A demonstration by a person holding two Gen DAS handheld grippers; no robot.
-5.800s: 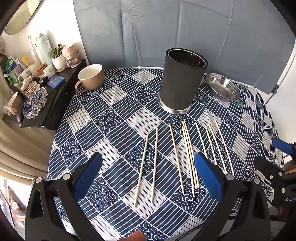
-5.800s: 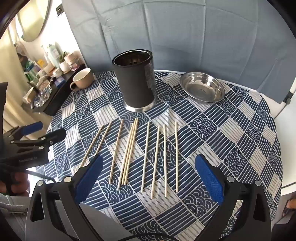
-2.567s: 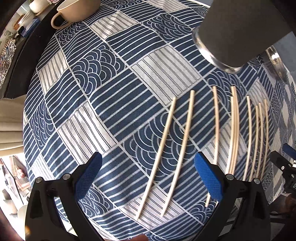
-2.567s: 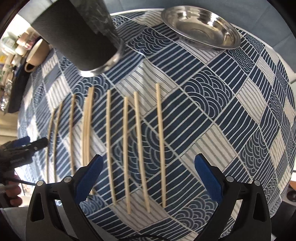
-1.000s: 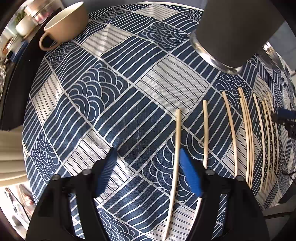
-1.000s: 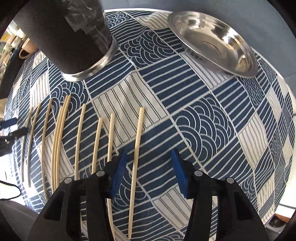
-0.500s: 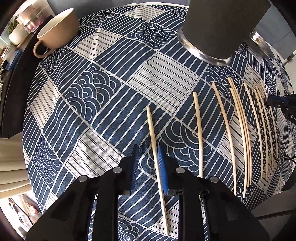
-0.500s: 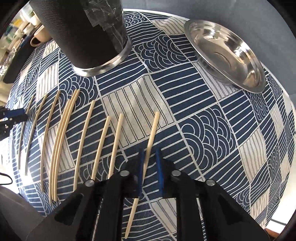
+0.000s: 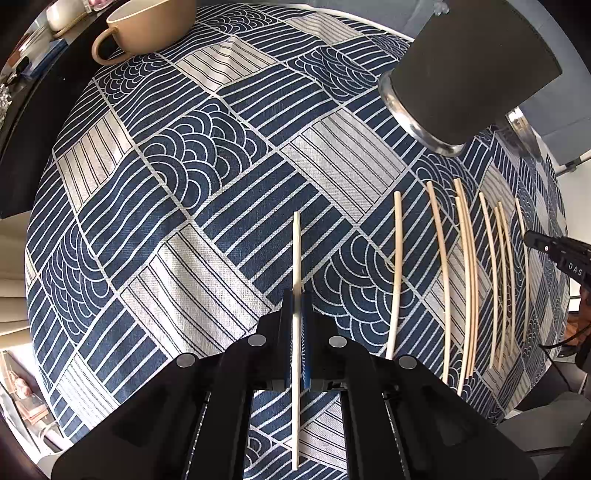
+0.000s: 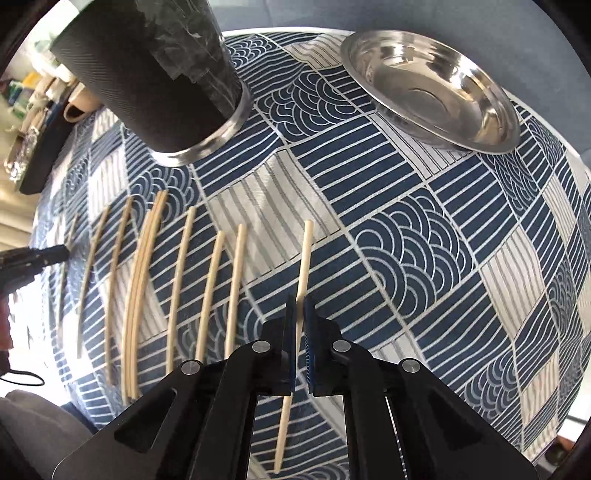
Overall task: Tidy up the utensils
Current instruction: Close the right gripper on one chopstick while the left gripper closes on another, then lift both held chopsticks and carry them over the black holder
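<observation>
Several pale wooden chopsticks lie in a row on the blue-and-white patterned tablecloth [image 9: 221,192]. My left gripper [image 9: 296,299] is shut on the leftmost chopstick [image 9: 296,251], which runs straight out between its jaws. My right gripper [image 10: 300,306] is shut on the rightmost chopstick [image 10: 304,254]. The dark cylindrical holder [image 9: 469,70] stands beyond the row; it also shows in the right wrist view [image 10: 155,74]. The remaining chopsticks [image 9: 465,273] lie between the two grippers and show in the right wrist view too [image 10: 177,280].
A tan mug [image 9: 147,26] stands at the table's far left edge beside a dark shelf of small items. A steel dish [image 10: 432,88] sits at the far right. The right gripper's tip [image 9: 554,251] shows at the row's right end.
Both grippers have come down to the table and closed from wide open, each onto an outer chopstick. The held chopsticks now line up with the jaws.
</observation>
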